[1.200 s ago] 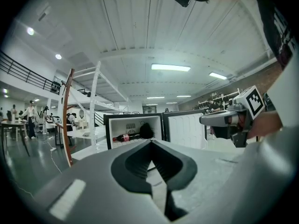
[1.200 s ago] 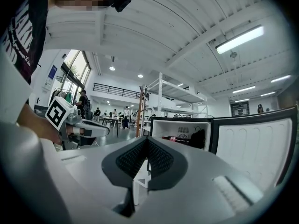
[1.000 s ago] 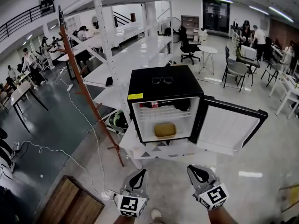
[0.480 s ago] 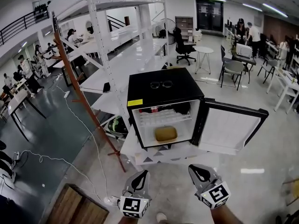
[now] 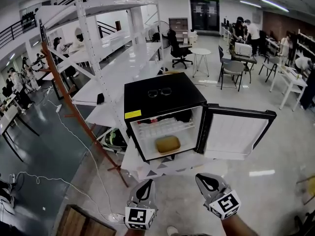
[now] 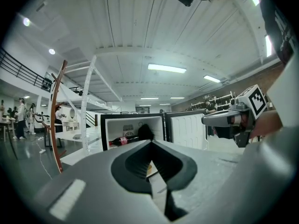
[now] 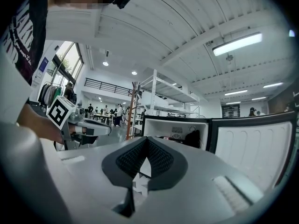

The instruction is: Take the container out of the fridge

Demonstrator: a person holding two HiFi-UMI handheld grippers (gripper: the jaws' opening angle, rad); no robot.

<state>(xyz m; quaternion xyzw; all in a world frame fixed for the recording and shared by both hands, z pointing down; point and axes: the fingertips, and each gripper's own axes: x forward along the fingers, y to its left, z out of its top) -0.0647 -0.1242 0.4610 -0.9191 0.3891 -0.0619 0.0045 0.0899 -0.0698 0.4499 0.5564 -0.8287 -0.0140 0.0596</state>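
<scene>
A black mini fridge (image 5: 162, 100) stands with its door (image 5: 236, 134) swung open to the right. On its lower shelf sits a tan container (image 5: 168, 144); a cola bottle (image 5: 156, 120) lies on the shelf above. Both grippers hover well in front of the fridge and touch nothing. My left gripper (image 5: 146, 187) is shut and empty, and so is my right gripper (image 5: 208, 182). The left gripper view shows shut jaws (image 6: 150, 143) pointing at the fridge (image 6: 133, 129) and bottle (image 6: 122, 140). In the right gripper view the gripper (image 7: 146, 139) also faces the fridge (image 7: 175, 129).
The fridge rests on a low white stand (image 5: 167, 168) with a triangle pattern. A pair of glasses (image 5: 158, 91) lies on its top. White shelving (image 5: 118, 58) and a leaning red-brown wooden frame (image 5: 81, 117) stand to the left. A cable (image 5: 74, 132) runs across the floor.
The head view has shifted, so the fridge now sits slightly further left in the frame. Both grippers stay shut and low in front of it.
</scene>
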